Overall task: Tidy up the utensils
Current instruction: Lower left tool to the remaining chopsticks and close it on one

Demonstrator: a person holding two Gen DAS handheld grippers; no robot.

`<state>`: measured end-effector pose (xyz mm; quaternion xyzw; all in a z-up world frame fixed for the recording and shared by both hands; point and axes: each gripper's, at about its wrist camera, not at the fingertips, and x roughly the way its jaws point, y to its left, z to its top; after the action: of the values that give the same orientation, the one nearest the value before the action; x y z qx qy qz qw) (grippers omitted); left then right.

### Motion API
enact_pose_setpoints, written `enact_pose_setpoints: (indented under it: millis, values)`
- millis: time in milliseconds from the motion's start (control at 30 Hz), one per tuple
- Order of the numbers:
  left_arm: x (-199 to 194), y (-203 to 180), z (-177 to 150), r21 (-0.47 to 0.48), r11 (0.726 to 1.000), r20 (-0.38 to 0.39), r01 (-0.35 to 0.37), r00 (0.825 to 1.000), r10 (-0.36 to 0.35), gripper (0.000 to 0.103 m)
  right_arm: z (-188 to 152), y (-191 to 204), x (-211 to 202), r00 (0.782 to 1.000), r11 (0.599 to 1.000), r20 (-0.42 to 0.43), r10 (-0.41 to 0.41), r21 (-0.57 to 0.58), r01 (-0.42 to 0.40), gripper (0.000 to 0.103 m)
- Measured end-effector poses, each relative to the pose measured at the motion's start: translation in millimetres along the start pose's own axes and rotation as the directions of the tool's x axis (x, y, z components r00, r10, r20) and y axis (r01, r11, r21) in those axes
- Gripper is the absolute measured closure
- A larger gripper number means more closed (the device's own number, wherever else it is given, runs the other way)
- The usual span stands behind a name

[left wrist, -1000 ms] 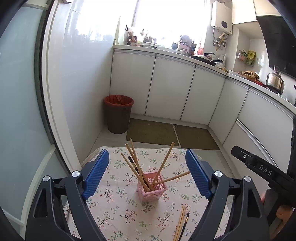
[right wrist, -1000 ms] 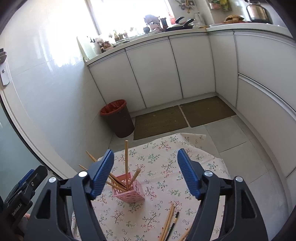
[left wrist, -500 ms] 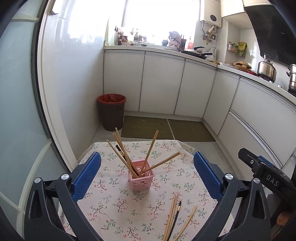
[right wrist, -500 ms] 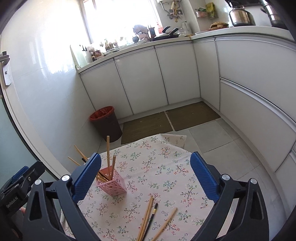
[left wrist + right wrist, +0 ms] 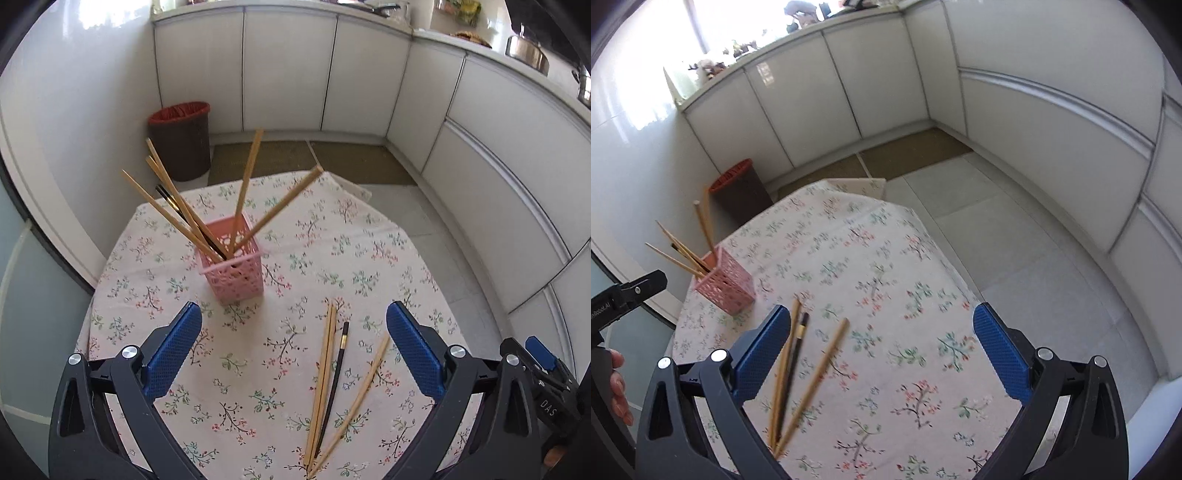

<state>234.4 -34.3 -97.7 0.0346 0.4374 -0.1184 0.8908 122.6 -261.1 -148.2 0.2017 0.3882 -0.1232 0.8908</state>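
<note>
A pink lattice basket (image 5: 234,271) stands on the floral tablecloth (image 5: 362,251) with several wooden chopsticks and one black one leaning out of it. The same basket (image 5: 726,282) shows at the left in the right wrist view. Loose chopsticks lie flat on the cloth: a wooden pair (image 5: 322,373), a black one (image 5: 335,380) and a single wooden one (image 5: 356,400). My left gripper (image 5: 293,347) hangs open above them, nothing between its blue pads. My right gripper (image 5: 882,345) is open too, over the cloth, with the loose chopsticks (image 5: 812,380) by its left finger.
A brown bin with a red liner (image 5: 181,140) stands on the floor beyond the table. White cabinets (image 5: 288,70) line the walls, and brown mats (image 5: 314,160) lie on the tiles. The table edge (image 5: 964,291) drops off to the right. A hand (image 5: 617,384) holds the other gripper.
Both grippers have come down and tilted toward the table, so the basket and loose chopsticks now look closer and larger. Both sets of jaws stand wider than a second ago.
</note>
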Motion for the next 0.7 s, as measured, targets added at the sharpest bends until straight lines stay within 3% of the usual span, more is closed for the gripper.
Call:
enact_pose_setpoints:
  millis: [67,100,400,600,700]
  values:
    - [21,-7,-6,0.024,0.999,-0.079,0.028,0.997,-0.026,0.007,-8,-16,13,0.997,0.998,-0.068,-0.031,0.043,0.034,0.007]
    - [31,-11,-8,0.033,0.999,-0.11,0.027,0.994,-0.023,0.007,-7,-22,18,0.995,0.996,-0.1,-0.001,0.085,0.01,0.007]
    - [80,-16,-24,0.004,0.999,-0.255,0.042,0.966,-0.04,0.007,-18,-29,27,0.988,0.993,-0.156,0.012,0.117,0.006,0.007]
    - [112,-9,-32,-0.045,0.999,-0.379,0.03,0.924,-0.045,0.007,-20,-36,33,0.979,0.987,-0.203,0.027,0.16,0.006,0.007]
    - [123,-3,-36,-0.06,0.998,-0.403,0.003,0.915,-0.027,0.007,-21,-40,36,0.973,0.982,-0.229,0.039,0.186,0.005,0.007]
